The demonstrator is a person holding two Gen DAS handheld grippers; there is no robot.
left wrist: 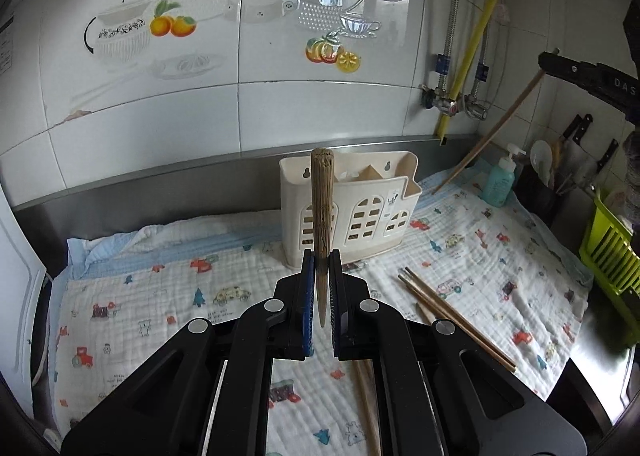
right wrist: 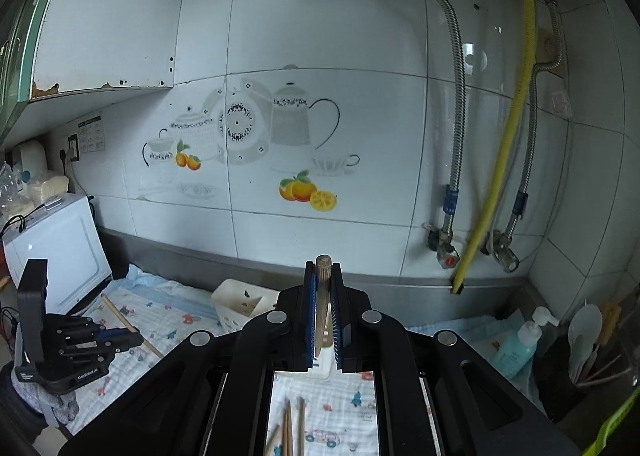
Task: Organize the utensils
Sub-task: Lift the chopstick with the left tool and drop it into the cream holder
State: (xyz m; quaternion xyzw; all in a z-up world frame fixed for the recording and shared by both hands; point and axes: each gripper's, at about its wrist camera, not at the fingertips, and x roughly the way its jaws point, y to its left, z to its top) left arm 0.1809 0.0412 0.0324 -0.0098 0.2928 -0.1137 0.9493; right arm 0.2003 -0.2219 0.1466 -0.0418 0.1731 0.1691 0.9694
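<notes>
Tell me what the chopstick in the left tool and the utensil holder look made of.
Chopstick: probably wood or bamboo, brown, matte, with visible grain. Holder: likely plastic, smooth cream walls with moulded window-shaped cut-outs.

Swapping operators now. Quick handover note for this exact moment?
Left gripper: shut on a wooden chopstick, upright, in front of the cream utensil holder.
Right gripper: shut on another chopstick, raised over the cloth.
Loose chopsticks lie on the patterned cloth.
Done: both picked up.
Left: drop both into the holder, then collect the loose ones.
</notes>
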